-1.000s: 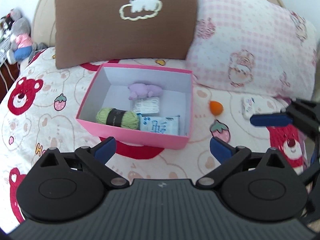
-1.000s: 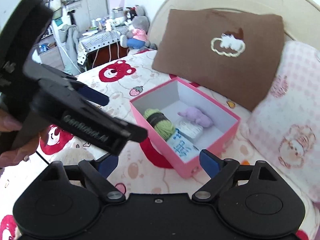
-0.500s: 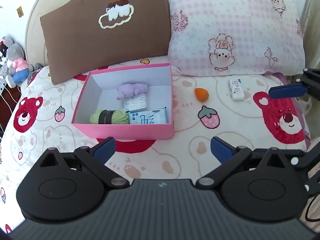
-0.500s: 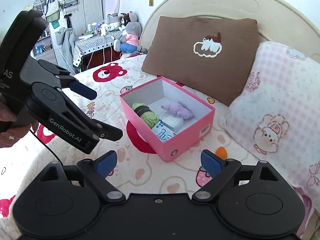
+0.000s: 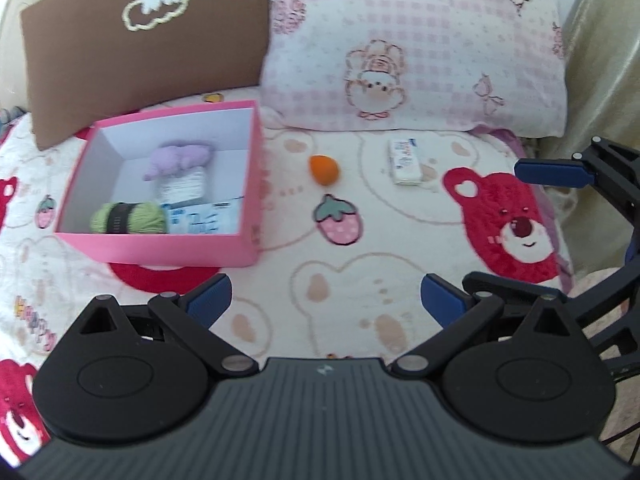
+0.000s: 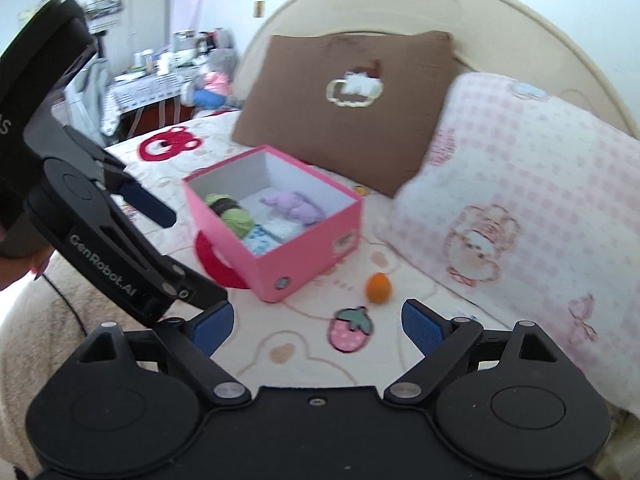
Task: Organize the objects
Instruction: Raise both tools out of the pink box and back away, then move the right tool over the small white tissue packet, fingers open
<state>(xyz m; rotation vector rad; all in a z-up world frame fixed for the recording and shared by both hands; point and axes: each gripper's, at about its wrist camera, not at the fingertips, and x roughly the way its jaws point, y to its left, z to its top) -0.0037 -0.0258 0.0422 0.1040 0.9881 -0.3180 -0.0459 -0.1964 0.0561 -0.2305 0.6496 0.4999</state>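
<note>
Both my hand-held grippers, left [image 5: 324, 300] and right [image 6: 318, 322], hang released above the bed [image 5: 400, 280]; orange ball [image 5: 324, 169] lies outside the pink box [image 5: 160, 246]

You're looking at a brown cushion [image 5: 140, 40] leaning beside a pink checked pillow [image 5: 416, 48] against the headboard [image 6: 400, 8], with a cluttered side table [image 6: 140, 84] standing beyond the bed.

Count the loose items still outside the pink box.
2. An orange egg-shaped item lies on the blanket just right of the pink box; a small white packet lies further right, below the pink pillow. More may be hidden out of view.
</note>
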